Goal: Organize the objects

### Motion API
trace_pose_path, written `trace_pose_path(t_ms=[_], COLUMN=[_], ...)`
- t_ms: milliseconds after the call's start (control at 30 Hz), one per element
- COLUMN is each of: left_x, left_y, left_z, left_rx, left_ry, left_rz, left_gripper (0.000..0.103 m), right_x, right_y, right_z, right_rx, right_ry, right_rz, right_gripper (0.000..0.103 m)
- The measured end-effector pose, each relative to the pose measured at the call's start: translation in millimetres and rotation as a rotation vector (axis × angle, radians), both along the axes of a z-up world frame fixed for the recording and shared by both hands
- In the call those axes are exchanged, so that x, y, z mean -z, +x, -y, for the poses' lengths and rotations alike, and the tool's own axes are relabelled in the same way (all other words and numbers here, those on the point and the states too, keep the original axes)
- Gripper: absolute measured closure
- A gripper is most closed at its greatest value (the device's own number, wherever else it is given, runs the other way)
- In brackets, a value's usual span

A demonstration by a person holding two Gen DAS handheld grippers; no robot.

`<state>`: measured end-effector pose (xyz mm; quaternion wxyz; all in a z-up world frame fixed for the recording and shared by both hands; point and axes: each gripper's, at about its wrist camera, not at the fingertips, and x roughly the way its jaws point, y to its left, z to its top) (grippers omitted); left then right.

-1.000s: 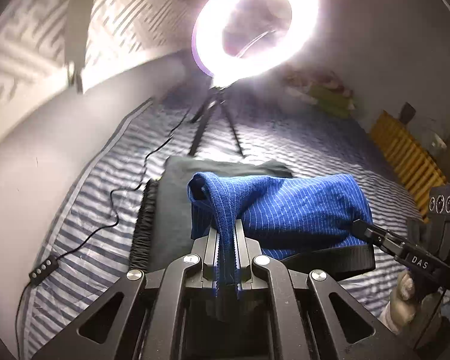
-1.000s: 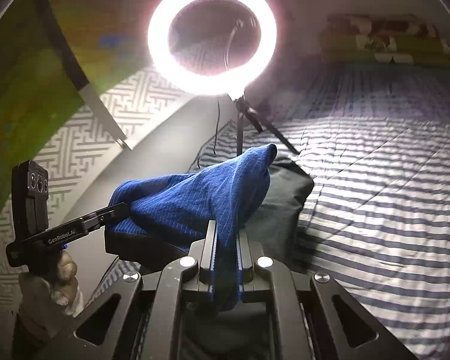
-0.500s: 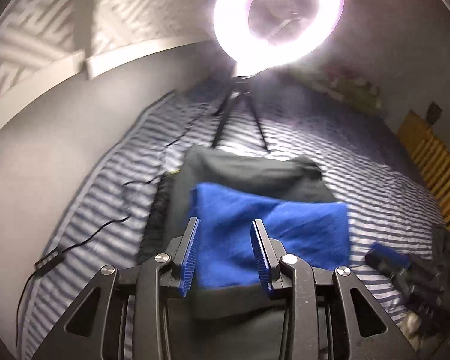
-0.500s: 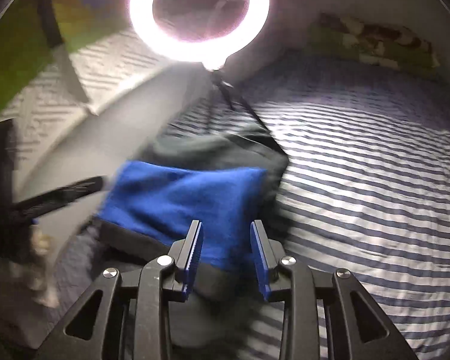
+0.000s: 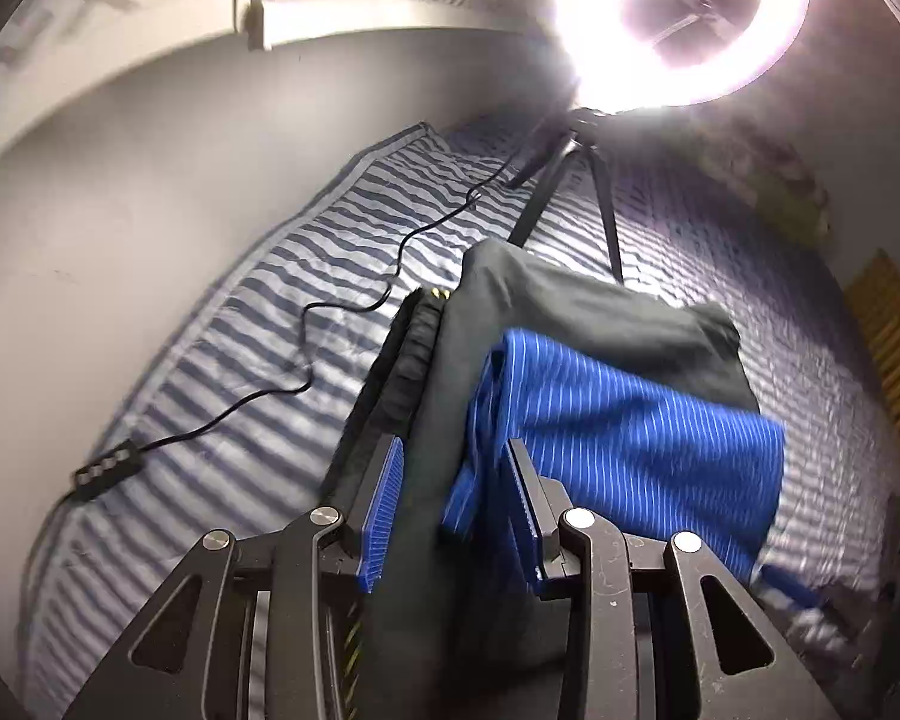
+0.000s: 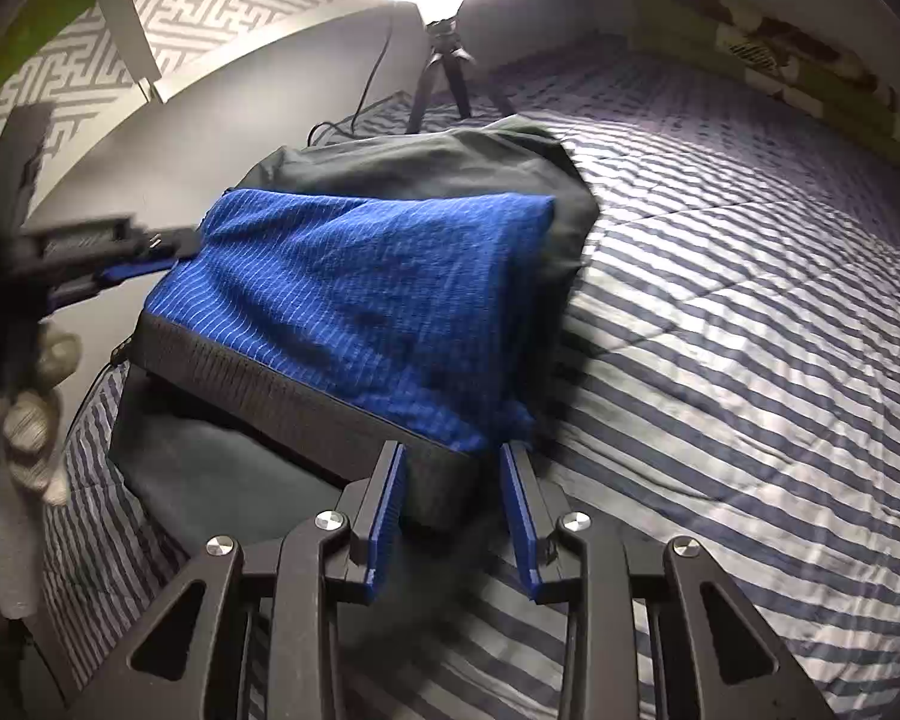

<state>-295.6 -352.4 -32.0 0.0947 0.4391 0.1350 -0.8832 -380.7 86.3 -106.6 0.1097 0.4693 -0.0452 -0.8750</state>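
- Striped bedding (image 6: pixel 750 312) covered the bed across the right half of the right wrist view, with a ring light (image 5: pixel 678 18) on a tripod (image 5: pixel 570 192) glaring at the top of both views and a black cable (image 5: pixel 306 372) trailing across the stripes at left centre of the left wrist view.
- A folded blue garment (image 6: pixel 354 294) with thin white stripes lay at the centre of the right wrist view on a dark folded garment (image 6: pixel 426 162); its long axis ran from centre left toward upper right, and its dark waistband edge faced the lower frame.
- Glare washed out the lamp's centre; the pile at the upper right of the right wrist view was too blurred to identify.
- The left gripper (image 5: pixel 453 516) stood spread wide, grasping nothing, with the dark cloth and a blue fold lying between its fingers.
- The right gripper (image 6: pixel 450 516) was likewise released, its fingers either side of the waistband corner; contact could not be judged.
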Motion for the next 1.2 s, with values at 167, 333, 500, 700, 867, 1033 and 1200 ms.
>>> trace_pose_path(t_ms=[167, 333, 500, 700, 867, 1033, 1200], left_x=[-25, -50, -74, -91, -112, -129, -129], left_y=[59, 127, 194, 260, 304, 344, 374], left_z=[-37, -84, -137, -195, -229, -256, -270], left_rx=[0.066, 0.132, 0.179, 0.239, 0.247, 0.23, 0.2], left_ry=[-0.062, -0.076, -0.057, -0.038, -0.035, -0.098, -0.079], left_rz=[-0.007, -0.048, -0.077, -0.09, -0.13, -0.164, -0.173], left_gripper=[0.064, 0.04, 0.027, 0.016, 0.013, 0.008, 0.007], right_x=[-20, -48, -72, -95, -117, -133, -129], right_y=[33, 77, 139, 217, 280, 325, 354], right_z=[-21, -34, -50, -70, -89, -102, -108], right_rx=[0.019, 0.012, 0.001, 0.008, 0.036, 0.029, 0.036], right_ry=[-0.033, -0.041, -0.042, -0.048, -0.021, -0.059, -0.06], right_rz=[-0.019, -0.049, -0.062, -0.087, -0.145, -0.185, -0.23], right_gripper=[0.073, 0.072, 0.064, 0.057, 0.054, 0.05, 0.048])
